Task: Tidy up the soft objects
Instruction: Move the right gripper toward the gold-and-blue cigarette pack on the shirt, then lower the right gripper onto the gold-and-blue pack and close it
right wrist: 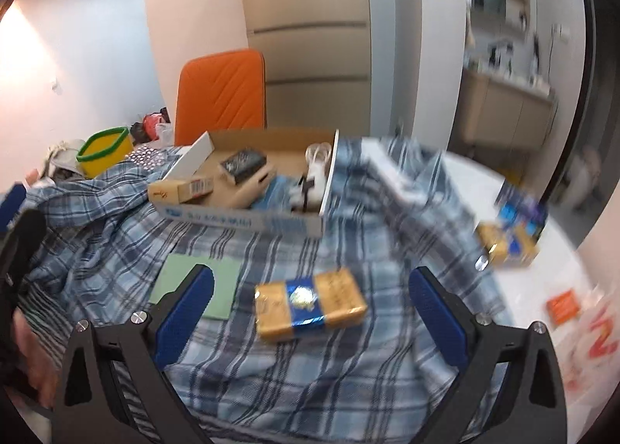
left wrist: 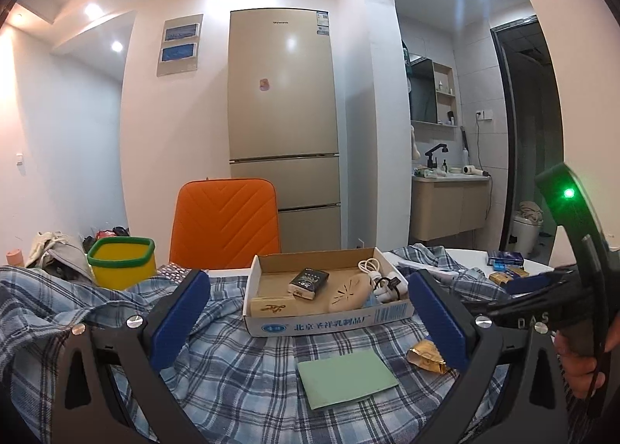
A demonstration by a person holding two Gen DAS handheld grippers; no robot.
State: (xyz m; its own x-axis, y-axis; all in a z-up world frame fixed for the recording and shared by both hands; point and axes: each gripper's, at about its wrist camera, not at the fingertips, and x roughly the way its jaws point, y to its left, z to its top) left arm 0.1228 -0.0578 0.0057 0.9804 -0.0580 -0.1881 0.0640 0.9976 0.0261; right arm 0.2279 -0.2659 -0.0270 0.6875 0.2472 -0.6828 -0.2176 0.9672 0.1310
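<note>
A blue plaid shirt (left wrist: 232,362) lies crumpled over the table; it also shows in the right wrist view (right wrist: 294,374). My left gripper (left wrist: 310,312) is open and empty, low over the shirt, facing a shallow cardboard box (left wrist: 329,318). My right gripper (right wrist: 310,312) is open and empty above the shirt, with a gold packet with a blue band (right wrist: 310,302) lying between its fingers. That packet shows partly in the left wrist view (left wrist: 424,357), behind the right finger. A green card (left wrist: 347,378) lies on the shirt, also seen in the right wrist view (right wrist: 193,285).
The box (right wrist: 248,217) holds a dark pack, a white cable and small items. A yellow tub with green rim (left wrist: 122,260) stands at back left. An orange chair (left wrist: 226,223) is behind the table. More gold and blue packets (right wrist: 511,238) sit on the white table at right.
</note>
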